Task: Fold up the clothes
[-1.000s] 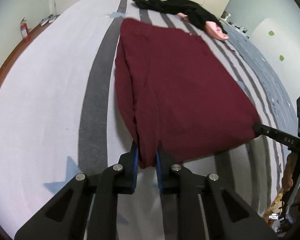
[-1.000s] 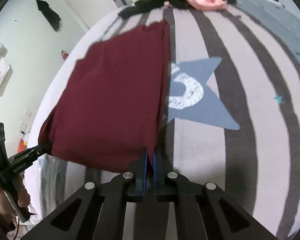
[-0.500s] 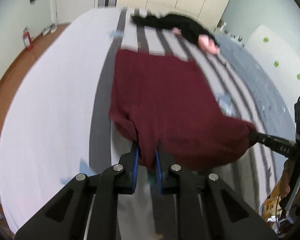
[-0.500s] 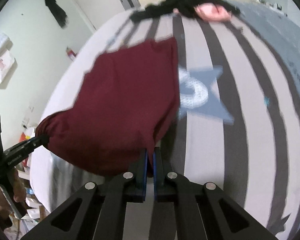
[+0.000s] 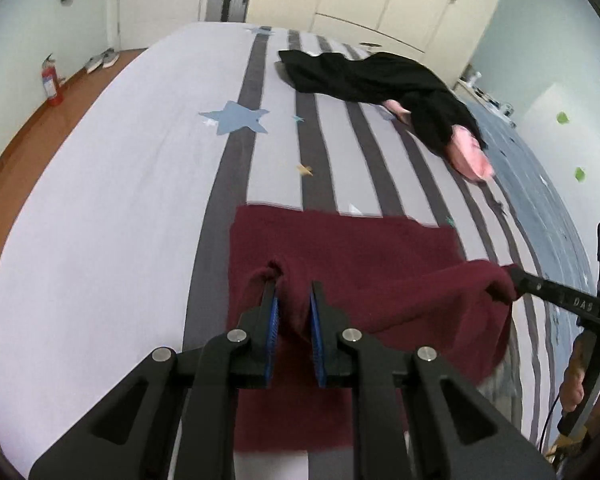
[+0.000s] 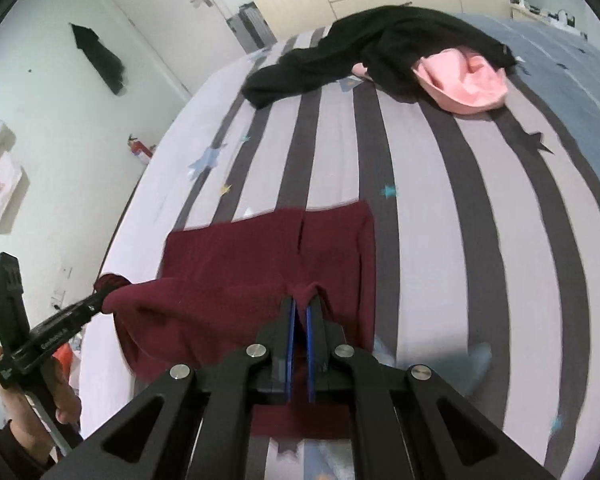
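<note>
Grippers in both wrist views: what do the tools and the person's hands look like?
Both the left tool and the right tool are matte black, with two flat fingers lined with blue pads and silver round screws on angular linkages. Seen side-on, each shows white lettering on its finger. A thin cable hangs below the right tool's handle; a dark sleeve covers the left wrist.

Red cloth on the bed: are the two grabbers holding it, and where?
Yes. The left gripper pinches one near corner of the dark red garment, and the right gripper pinches the other near corner, lifting that edge over the rest.
</note>
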Action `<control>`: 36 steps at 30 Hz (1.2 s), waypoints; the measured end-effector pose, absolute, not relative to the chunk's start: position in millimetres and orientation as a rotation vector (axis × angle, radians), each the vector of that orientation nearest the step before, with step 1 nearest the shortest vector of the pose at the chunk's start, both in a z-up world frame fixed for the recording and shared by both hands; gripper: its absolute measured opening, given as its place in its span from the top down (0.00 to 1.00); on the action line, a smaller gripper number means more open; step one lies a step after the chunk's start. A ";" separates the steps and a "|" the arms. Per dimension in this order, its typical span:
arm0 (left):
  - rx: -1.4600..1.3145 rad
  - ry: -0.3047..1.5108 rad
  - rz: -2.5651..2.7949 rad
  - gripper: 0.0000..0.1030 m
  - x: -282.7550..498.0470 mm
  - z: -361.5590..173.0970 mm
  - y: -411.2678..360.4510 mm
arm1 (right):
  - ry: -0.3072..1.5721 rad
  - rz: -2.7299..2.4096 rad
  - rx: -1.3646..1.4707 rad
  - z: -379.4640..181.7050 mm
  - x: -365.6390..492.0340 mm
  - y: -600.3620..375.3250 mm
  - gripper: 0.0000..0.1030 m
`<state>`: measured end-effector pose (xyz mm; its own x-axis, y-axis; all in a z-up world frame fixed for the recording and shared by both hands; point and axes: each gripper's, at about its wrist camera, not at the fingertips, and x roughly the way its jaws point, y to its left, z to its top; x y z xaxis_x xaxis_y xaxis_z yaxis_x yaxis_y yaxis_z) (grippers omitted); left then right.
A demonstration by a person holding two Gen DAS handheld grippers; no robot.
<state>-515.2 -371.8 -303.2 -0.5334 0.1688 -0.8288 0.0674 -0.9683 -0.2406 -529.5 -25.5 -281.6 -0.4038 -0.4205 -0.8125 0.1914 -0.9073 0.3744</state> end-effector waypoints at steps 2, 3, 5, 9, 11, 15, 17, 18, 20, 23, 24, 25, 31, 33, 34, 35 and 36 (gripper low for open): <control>-1.530 -0.412 2.668 0.87 -530.6 -313.0 -375.3 | -0.306 -2.311 1.499 -296.1 -557.8 -30.8 0.95; -1.527 -0.431 2.668 0.86 -536.3 -314.7 -377.0 | -0.307 -2.302 1.517 -301.8 -566.5 -30.9 0.93; -1.508 -0.459 2.689 0.82 -542.9 -312.1 -380.0 | -0.310 -2.298 1.546 -310.4 -582.7 -29.6 0.92; -1.474 -0.496 2.700 0.79 -548.4 -305.0 -388.0 | -0.394 -2.325 1.478 -305.2 -593.9 -12.0 0.83; -1.466 -0.510 2.712 0.78 -547.2 -300.8 -391.1 | -0.404 -2.341 1.453 -301.7 -595.0 -4.6 0.81; -1.444 -0.433 2.722 0.57 -529.9 -302.8 -392.6 | -0.300 -2.348 1.414 -302.0 -579.6 -4.9 0.77; -1.471 -0.398 2.680 0.56 -526.3 -312.7 -389.4 | -0.209 -2.339 1.409 -307.5 -569.5 -12.4 0.72; -1.485 -0.378 2.657 0.56 -525.8 -317.9 -386.4 | -0.177 -2.335 1.407 -310.5 -567.2 -17.1 0.72; -1.501 -0.326 2.635 0.56 -525.2 -324.9 -380.6 | -0.123 -2.332 1.402 -316.6 -564.8 -25.6 0.72; -1.502 -0.289 2.629 0.56 -534.3 -332.6 -374.6 | -0.067 -2.342 1.406 -326.6 -566.6 -36.5 0.72; -1.502 -0.299 2.625 0.56 -538.5 -334.8 -374.7 | -0.071 -2.341 1.420 -330.7 -569.9 -38.8 0.72; -1.501 -0.312 2.623 0.56 -542.9 -336.9 -375.1 | -0.085 -2.337 1.427 -333.6 -573.5 -39.8 0.72; -1.500 -0.311 2.605 0.85 -558.3 -344.2 -372.2 | -0.129 -2.321 1.466 -344.0 -587.7 -37.1 0.82; -1.479 -0.324 2.617 0.94 -553.8 -336.6 -375.8 | -0.171 -2.330 1.476 -343.0 -588.2 -32.9 0.90; -1.462 -0.324 2.623 0.94 -554.7 -332.2 -374.5 | -0.186 -2.343 1.473 -339.9 -587.6 -30.8 0.92; -1.454 -0.309 2.629 0.94 -556.7 -329.9 -372.5 | -0.196 -2.359 1.465 -335.6 -587.4 -29.0 0.94; -1.447 -0.291 2.634 0.94 -558.8 -328.0 -370.6 | -0.203 -2.376 1.451 -330.9 -587.9 -27.6 0.96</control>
